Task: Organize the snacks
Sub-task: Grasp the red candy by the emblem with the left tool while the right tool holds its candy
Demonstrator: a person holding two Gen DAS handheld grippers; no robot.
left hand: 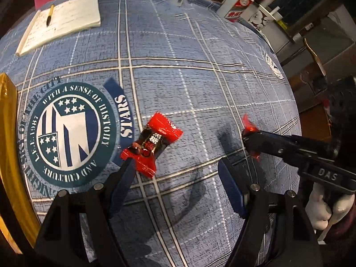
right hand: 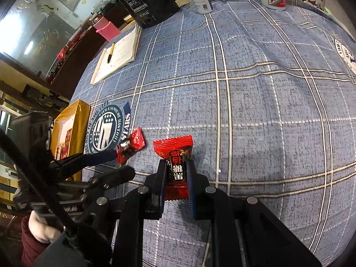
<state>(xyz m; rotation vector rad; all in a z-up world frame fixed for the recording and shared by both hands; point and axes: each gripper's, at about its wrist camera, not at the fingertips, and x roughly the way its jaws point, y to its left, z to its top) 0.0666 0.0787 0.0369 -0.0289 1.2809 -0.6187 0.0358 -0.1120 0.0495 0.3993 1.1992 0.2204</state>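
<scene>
Both wrist views look steeply down, close over the same tablecloth (left hand: 178, 84).

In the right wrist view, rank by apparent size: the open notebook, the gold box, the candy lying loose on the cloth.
1. open notebook
2. gold box, close; nearness makes this unsure
3. loose candy

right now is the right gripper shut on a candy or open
Shut on it: the right gripper has both pads pressed against the red candy.

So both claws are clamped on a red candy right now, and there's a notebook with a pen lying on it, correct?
Not quite. Only the right claw is clamped on a red candy, as the right wrist view shows. The left claw is open, the other candy lying loose on the cloth. The notebook and pen are right.
</scene>
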